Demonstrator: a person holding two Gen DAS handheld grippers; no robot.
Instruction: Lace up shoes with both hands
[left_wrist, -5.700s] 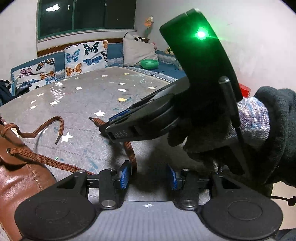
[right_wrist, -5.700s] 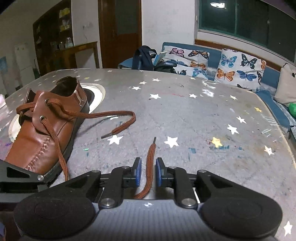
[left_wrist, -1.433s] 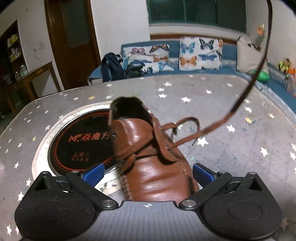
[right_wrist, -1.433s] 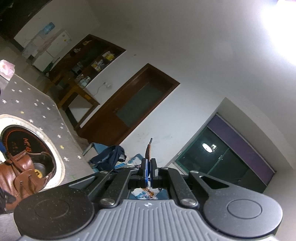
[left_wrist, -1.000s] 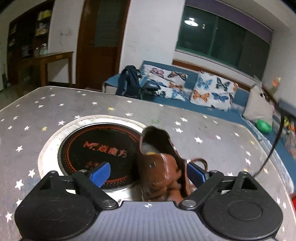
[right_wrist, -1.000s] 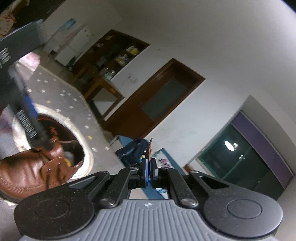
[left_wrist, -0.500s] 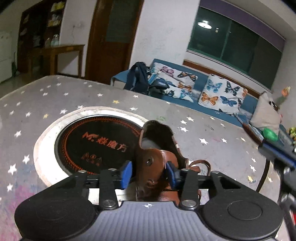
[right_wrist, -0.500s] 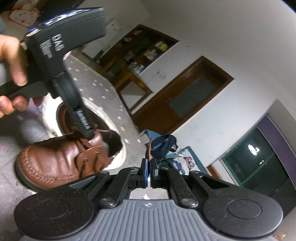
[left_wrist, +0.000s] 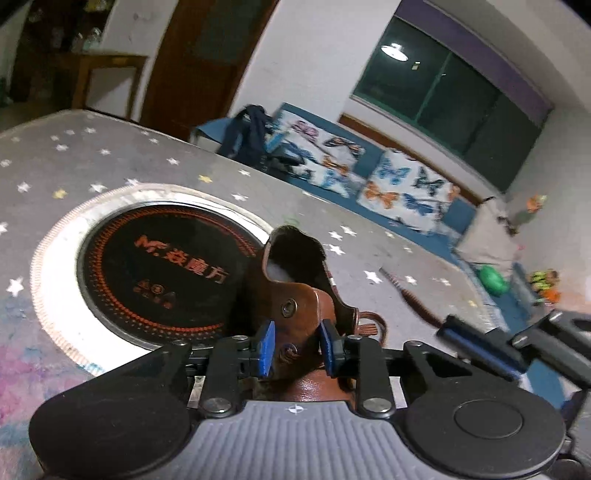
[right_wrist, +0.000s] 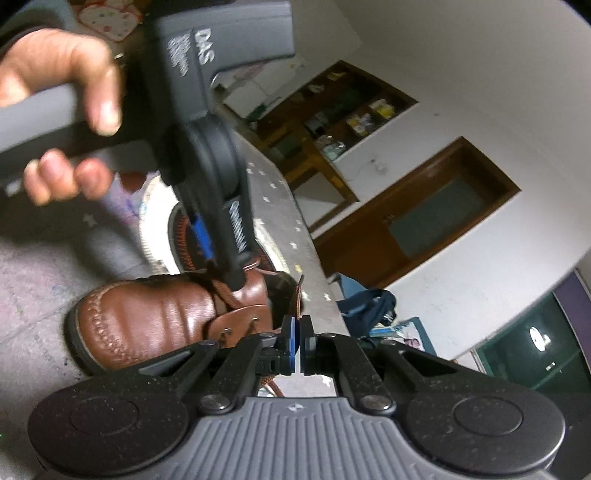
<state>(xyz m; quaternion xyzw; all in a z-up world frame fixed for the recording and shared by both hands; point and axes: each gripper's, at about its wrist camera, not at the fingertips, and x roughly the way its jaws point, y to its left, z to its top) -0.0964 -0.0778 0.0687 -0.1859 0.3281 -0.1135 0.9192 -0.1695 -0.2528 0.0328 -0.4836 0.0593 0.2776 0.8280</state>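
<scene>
A brown leather shoe (left_wrist: 299, 295) stands on the table with its toe towards my left gripper (left_wrist: 295, 345). The jaws of that gripper are closing, and both blue pads (left_wrist: 266, 347) touch the shoe's eyelet flap between them. In the right wrist view the same gripper (right_wrist: 221, 266) reaches down onto the shoe (right_wrist: 147, 317), held by a bare hand (right_wrist: 55, 74). My right gripper (right_wrist: 297, 339) is shut on the brown lace (right_wrist: 298, 295), whose tip sticks out above its pads. It hovers just right of the shoe (left_wrist: 447, 325), lace end (left_wrist: 413, 302) pointing at the eyelets.
The shoe sits at the rim of a round black hob (left_wrist: 159, 266) set into the grey star-patterned table (left_wrist: 74, 155). Beyond the table's far edge are a blue sofa with butterfly cushions (left_wrist: 388, 184), a dark backpack (left_wrist: 251, 133) and a green ball (left_wrist: 491, 278).
My left jaws have come in from wide apart to the eyelet flap. The right gripper, still holding the lace, has dropped from high in the air to beside the shoe.
</scene>
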